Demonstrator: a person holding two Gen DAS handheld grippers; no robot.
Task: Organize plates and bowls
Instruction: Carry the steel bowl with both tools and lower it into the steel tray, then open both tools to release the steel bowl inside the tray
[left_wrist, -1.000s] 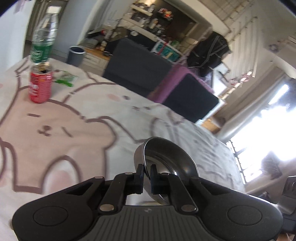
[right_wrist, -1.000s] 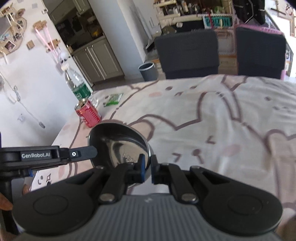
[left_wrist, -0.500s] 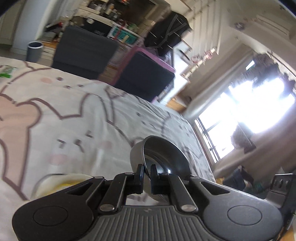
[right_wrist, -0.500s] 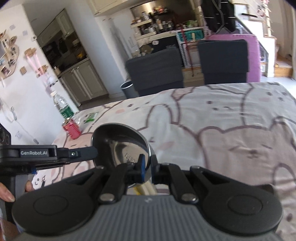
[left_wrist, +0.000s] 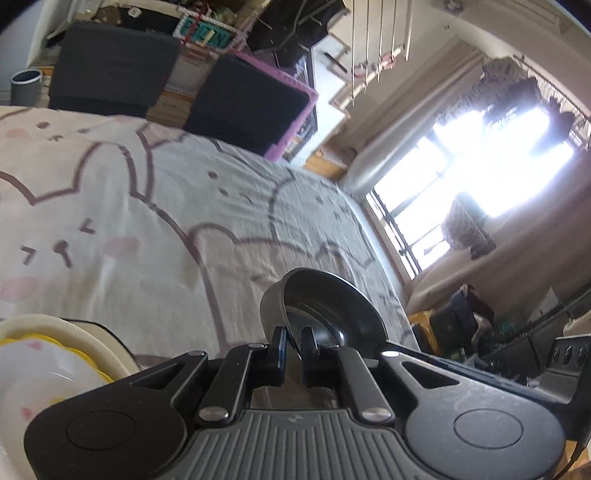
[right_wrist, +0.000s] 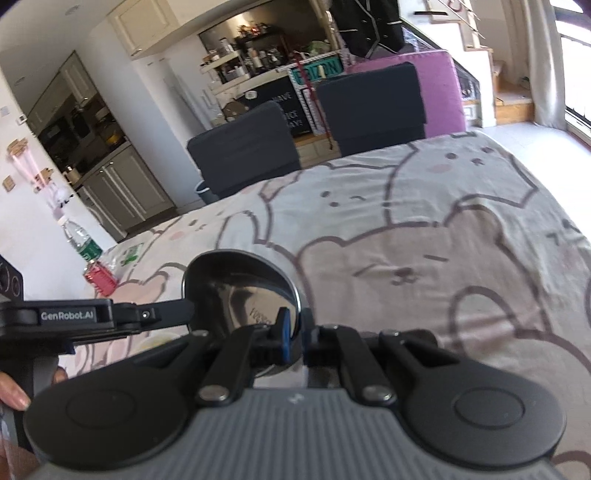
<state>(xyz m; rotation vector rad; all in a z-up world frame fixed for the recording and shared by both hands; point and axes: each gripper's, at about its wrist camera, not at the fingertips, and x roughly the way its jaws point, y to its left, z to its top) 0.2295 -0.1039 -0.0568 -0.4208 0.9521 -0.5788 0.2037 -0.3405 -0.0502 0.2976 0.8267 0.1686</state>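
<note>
One steel bowl (left_wrist: 325, 310) hangs tilted above the bear-print tablecloth (left_wrist: 147, 229). My left gripper (left_wrist: 293, 339) is shut on its near rim. In the right wrist view my right gripper (right_wrist: 293, 328) is shut on the rim of a steel bowl (right_wrist: 236, 284). The left gripper (right_wrist: 177, 312) reaches that bowl's left edge, so it appears to be the same bowl. The right gripper's finger (left_wrist: 391, 354) shows beside the bowl in the left wrist view. A cream dish (left_wrist: 74, 332) with yellow and white plates in it lies at lower left.
A red can (right_wrist: 99, 280), a water bottle (right_wrist: 83, 243) and a green packet (right_wrist: 131, 254) stand at the table's far left. Two dark chairs (right_wrist: 243, 147) (right_wrist: 373, 103) line the far edge, with a grey bin (left_wrist: 24, 85) behind. A person's hand (right_wrist: 14, 391) grips the left tool.
Both grippers have carried the bowl rightward across the table. The can and bottle have left the left wrist view, and the cream dish has come into view at its lower left.
</note>
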